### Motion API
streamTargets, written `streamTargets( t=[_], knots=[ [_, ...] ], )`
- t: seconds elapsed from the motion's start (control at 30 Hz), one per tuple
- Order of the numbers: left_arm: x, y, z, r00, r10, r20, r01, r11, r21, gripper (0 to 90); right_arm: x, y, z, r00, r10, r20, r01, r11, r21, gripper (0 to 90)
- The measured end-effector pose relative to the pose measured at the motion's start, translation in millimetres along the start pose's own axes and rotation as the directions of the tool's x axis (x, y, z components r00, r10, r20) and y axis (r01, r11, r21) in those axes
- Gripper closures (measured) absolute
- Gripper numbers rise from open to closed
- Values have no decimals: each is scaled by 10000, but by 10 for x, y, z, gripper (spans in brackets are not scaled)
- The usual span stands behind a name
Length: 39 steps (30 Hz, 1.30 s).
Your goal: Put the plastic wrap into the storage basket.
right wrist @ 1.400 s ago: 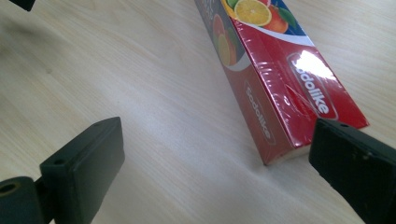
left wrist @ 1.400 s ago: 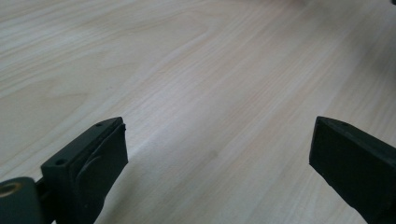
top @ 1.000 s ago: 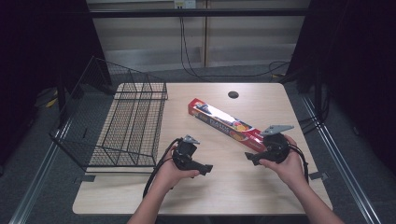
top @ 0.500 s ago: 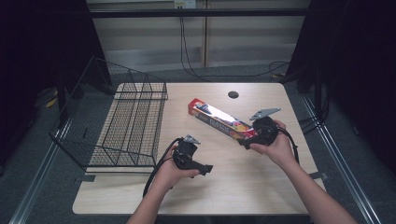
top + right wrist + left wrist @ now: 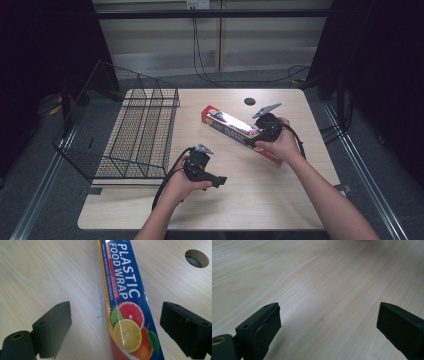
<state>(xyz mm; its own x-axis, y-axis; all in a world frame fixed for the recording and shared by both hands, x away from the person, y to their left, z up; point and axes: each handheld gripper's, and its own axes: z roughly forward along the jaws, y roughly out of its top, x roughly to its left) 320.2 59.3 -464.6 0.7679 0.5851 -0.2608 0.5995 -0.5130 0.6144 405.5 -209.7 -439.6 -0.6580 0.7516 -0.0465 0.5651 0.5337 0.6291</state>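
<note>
Light wood-grain rectangular table [image 5: 260, 200]: bare surface across the near half and the right side. A round dark cable hole [image 5: 249, 101] sits near the far edge.

Black wire-mesh basket [image 5: 135, 135]: occupies the table's left portion, its left side overhanging the table edge.

Long blue and red cardboard box of cling film [image 5: 235, 131]: lies flat on the table, right of the basket and apart from it, running diagonally from far-left to near-right. In the right gripper view the box [image 5: 125, 302] reads "PLASTIC FOOD WRAP" in white letters on blue, with smaller white print on a red strip, a yellow edge band, and pictures of a grapefruit half, lemon slice, lime and green leaf.

Right gripper [image 5: 257, 136]: held over the middle of the box, jaws spread wide, one on each side of the box, neither touching it.

Left gripper [image 5: 220, 180]: held low over bare table near the basket's near-right corner, jaws spread apart with nothing between them.
</note>
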Motion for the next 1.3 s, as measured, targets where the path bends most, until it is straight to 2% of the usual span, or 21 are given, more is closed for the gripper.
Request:
streamTargets(
  t=[0.07, 0.27, 0.37, 0.47, 0.5, 0.57, 0.63, 0.67, 0.7, 0.73, 0.87, 0.9, 0.93, 0.97, 1.0, 1.07, 1.1, 1.17, 1.2, 1.27, 1.3],
  knots=[
    [13, 0, -1, 10000, 35, 52, -36, 10000, 57, 52, -26, 14, 27, 10000, -47, 40, 46, 10000, 73, 115],
    [6, -1, 9, 10000, -5, 83, 5, 10000, 52, 53, -105, 69, 101, 9995, 330, -18, -330, 9994, 67, 129],
    [5, -3, 9, 10000, 41, 74, -42, 9999, 98, 53, -129, 100, 160, 9997, 236, -3, -236, 9993, 303, 133],
    [0, -6, 17, 9999, -147, 71, 147, 9999, -27, 53, -127, 120, 211, 9995, 273, -130, -269, 9991, 338, 139],
    [8, -7, 13, 9999, -97, 97, 97, 10000, 19, 53, -120, 125, 227, 9995, 281, -142, -274, 9986, 457, 139],
    [13, -10, 13, 9999, -109, 73, 108, 9999, 45, 57, -131, 119, 274, 9998, 140, -151, -133, 9991, 413, 139],
    [17, -13, 16, 9999, -102, 25, 101, 9999, 72, 59, -154, 104, 316, 9982, 466, -372, -453, 9984, 340, 163],
    [16, -14, 16, 10000, -83, 23, 82, 9999, 93, 59, -166, 95, 335, 9976, 599, -362, -584, 9975, 393, 169],
    [43, -9, -7, 9993, 365, 35, -366, 9984, 442, 59, -174, 88, 354, 9972, 670, -319, -653, 9965, 521, 172],
    [39, -10, -5, 9994, 330, 40, -331, 9986, 409, 59, -189, 81, 376, 9984, 485, -282, -466, 9969, 634, 184],
    [41, -10, -2, 9994, 353, 52, -355, 9985, 415, 60, -216, 62, 419, 9987, 450, -230, -430, 9955, 842, 220],
    [48, -10, -2, 9991, 415, 14, -415, 9980, 481, 59, -235, 48, 450, 9983, 468, -358, -436, 9954, 851, 250],
    [20, -16, 17, 10000, -51, 7, 51, 9999, 163, 59, -225, 48, 474, 9982, 503, -328, -472, 9948, 904, 252],
    [40, -11, -1, 9996, 269, -1, -268, 9988, 413, 58, -212, 56, 495, 9994, 164, -289, -134, 9948, 1012, 293],
    [27, -14, 1, 10000, 39, -1, -39, 9996, 263, 58, -187, 66, 507, 9991, -18, -412, 64, 9937, 1118, 362],
    [29, -13, -18, 10000, 85, 23, -85, 9996, 266, 58, -160, 83, 522, 9990, -230, -388, 278, 9913, 1283, 384],
    [24, -14, -20, 10000, 15, 27, -15, 9999, 158, 58, -163, 84, 524, 9986, -246, -463, 304, 9912, 1285, 405],
    [19, -16, -27, 10000, -41, 45, 41, 10000, 36, 58, -188, 82, 497, 9968, 74, -802, 43, 9894, 1452, 436],
    [26, -15, -39, 10000, 56, 53, -57, 9999, 97, 57, -199, 70, 486, 9962, 10, -871, 116, 9895, 1442, 444],
    [25, -13, -50, 9999, -70, 117, 71, 9999, -115, 49, -176, 42, 454, 9972, -126, -742, 230, 9898, 1409, 448],
    [29, -10, -62, 9997, -116, 205, 119, 9998, -179, 44, -174, 19, 438, 9963, 87, -857, 35, 9899, 1415, 449]
  ],
)
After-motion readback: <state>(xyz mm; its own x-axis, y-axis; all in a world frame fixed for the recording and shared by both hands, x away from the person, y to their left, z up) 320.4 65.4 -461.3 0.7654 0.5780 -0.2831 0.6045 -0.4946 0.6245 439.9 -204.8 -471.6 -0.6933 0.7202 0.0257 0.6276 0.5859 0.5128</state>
